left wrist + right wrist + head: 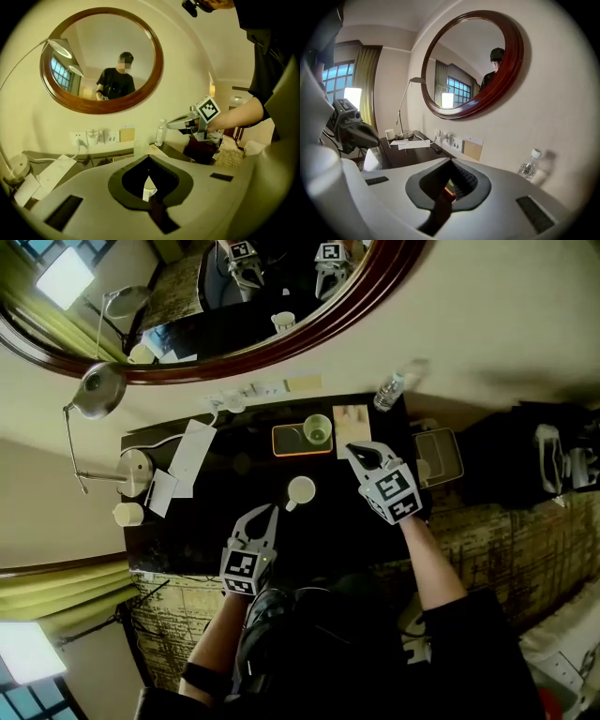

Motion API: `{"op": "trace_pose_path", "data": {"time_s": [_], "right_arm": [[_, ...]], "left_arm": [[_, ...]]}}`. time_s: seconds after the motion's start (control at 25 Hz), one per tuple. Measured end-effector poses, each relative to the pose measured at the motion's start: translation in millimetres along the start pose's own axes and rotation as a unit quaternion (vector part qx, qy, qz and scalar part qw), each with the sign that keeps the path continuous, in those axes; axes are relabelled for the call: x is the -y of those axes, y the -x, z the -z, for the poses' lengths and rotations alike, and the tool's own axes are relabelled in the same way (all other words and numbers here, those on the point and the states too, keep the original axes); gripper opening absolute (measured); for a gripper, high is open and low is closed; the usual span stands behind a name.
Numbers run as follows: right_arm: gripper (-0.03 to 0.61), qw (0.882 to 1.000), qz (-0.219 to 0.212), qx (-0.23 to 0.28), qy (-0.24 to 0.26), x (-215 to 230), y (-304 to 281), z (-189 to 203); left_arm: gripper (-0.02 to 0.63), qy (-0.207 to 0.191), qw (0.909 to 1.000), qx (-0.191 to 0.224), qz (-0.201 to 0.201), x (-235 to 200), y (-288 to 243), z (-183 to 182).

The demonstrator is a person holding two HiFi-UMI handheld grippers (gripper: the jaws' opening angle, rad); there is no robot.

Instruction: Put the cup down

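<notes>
Cup sat upright on the table, centre frame, between both grippers and touching neither. Left gripper: fingers pressed together, nothing in them. Right gripper: same, empty, up and right of the cup. Put-down looked done. Risks: the left tip was near the cup's lower-left side, so a careless sweep could tip it. The right one could clip the second cup on the orange-rimmed tray.

The cup is cream-white; the desk is black. The tray has an orange rim; the mirror frame is dark reddish-brown.
</notes>
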State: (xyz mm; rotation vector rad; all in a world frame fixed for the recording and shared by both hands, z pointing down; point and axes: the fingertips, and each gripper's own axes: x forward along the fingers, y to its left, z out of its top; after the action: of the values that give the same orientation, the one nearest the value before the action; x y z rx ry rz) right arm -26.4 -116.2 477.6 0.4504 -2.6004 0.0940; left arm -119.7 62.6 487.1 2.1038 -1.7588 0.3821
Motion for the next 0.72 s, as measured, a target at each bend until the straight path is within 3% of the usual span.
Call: {"op": "trace_pose_path", "data": {"time_s": [0.52, 0.72], "right_arm": [[0.004, 0.998, 0.04, -0.018, -0.052, -79, 33, 19], [0.005, 0.997, 0.042, -0.02, -0.065, -105, 33, 20]], "left_arm": [[0.001, -0.029, 0.9982, 0.016, 0.049, -36, 19, -14], [0.001, -0.038, 0.9982, 0.015, 0.044, -47, 30, -21]]}}
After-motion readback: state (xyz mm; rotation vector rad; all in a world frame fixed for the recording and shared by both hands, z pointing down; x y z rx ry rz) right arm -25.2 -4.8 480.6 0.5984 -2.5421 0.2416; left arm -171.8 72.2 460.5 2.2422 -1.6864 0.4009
